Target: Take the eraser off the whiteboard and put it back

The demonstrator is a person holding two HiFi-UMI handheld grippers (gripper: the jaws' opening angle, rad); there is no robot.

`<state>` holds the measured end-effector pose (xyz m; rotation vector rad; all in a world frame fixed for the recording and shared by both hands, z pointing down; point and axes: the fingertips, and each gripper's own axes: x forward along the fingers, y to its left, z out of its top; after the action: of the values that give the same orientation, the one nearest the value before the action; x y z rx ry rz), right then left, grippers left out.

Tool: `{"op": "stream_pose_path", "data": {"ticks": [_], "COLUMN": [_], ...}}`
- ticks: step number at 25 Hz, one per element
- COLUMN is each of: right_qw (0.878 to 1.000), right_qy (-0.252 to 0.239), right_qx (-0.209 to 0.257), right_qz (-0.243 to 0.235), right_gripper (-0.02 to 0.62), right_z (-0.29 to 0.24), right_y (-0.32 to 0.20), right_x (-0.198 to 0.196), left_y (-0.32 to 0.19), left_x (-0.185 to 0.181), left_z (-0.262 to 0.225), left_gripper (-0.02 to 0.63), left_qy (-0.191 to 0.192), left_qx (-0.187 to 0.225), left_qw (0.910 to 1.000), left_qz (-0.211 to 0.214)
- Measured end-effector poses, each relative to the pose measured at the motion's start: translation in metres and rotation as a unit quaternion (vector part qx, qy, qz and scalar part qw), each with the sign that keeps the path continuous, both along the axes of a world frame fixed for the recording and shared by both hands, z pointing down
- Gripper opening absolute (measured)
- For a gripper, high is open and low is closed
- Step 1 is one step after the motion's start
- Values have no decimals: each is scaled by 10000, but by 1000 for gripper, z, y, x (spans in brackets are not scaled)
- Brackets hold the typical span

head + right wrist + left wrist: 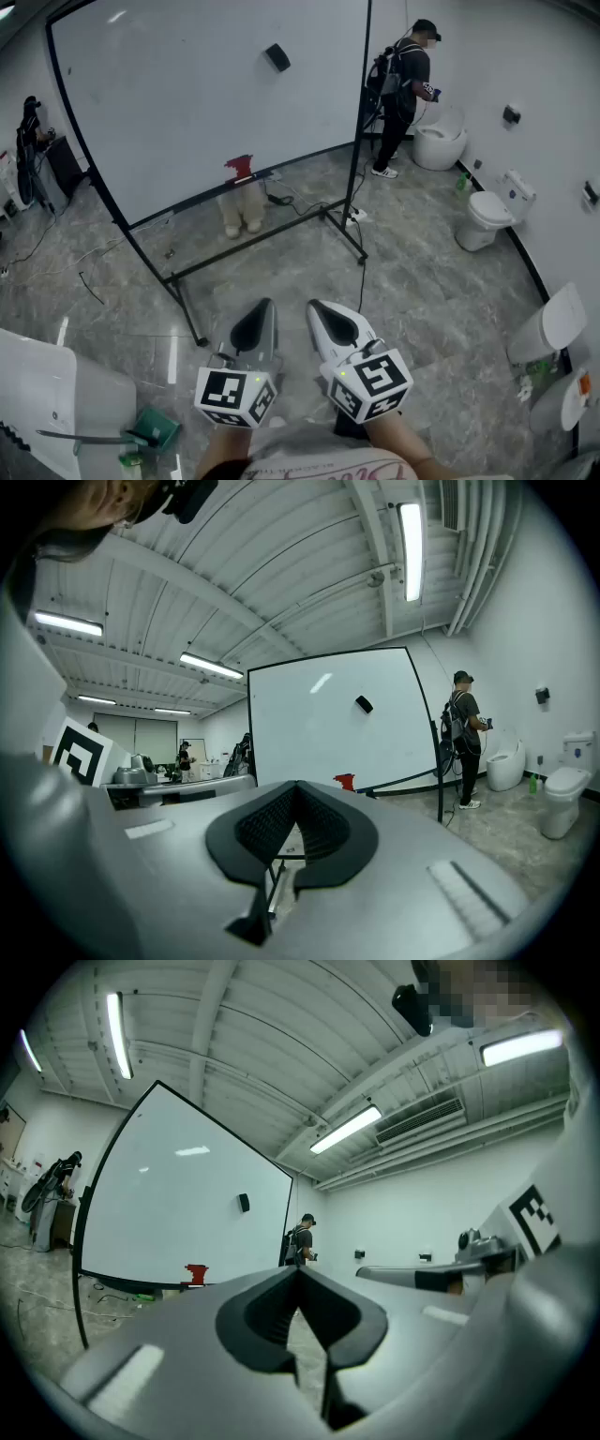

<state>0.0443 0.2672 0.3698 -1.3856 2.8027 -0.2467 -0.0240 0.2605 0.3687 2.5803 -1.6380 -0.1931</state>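
A: What is held right now?
B: Nothing. The left hand-held gripper (258, 323) and right hand-held gripper (328, 323) are both pressed together and empty, well apart from the eraser (277, 57), high on the whiteboard (187, 103).
A: What might go wrong?
B: Likely knocking the eraser down with jaws opened late, or catching the stand's floor bar (183, 300). How the eraser clings is too small to tell.

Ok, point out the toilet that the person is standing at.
The farthest toilet, low and rounded, right beside the person. The nearer toilets along the wall have nobody by them.
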Motion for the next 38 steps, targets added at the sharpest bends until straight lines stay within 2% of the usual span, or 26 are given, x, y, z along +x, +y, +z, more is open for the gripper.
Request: {"op": "stream_pose_path", "data": {"ticks": [12, 17, 24, 31, 38], "right_qw": [9999, 9991, 9999, 9999, 9998], "right_qy": [105, -41, 34, -9, 33], "right_qx": [85, 343, 84, -78, -170], "right_qz": [79, 237, 89, 69, 114], "right_gripper": [0, 2, 2, 2, 2], "right_z": [1, -3, 9, 17, 17], "right_y": [-13, -9, -16, -51, -119], "right_x": [7, 19, 25, 23, 7], "left_y": [-12, -10, -18, -57, -128], "left_x": [-3, 3, 12, 8, -8], "left_z": [3, 4, 9, 12, 8], "left_gripper": [0, 0, 0, 0, 0], "left_qy": [27, 36, 17, 61, 127], "left_qx": [-57, -65, -128, -156, -177], "left_qw": [10000, 9999, 9999, 9998, 9998], "left_qz": [-65, -89, -110, -79, -5]}}
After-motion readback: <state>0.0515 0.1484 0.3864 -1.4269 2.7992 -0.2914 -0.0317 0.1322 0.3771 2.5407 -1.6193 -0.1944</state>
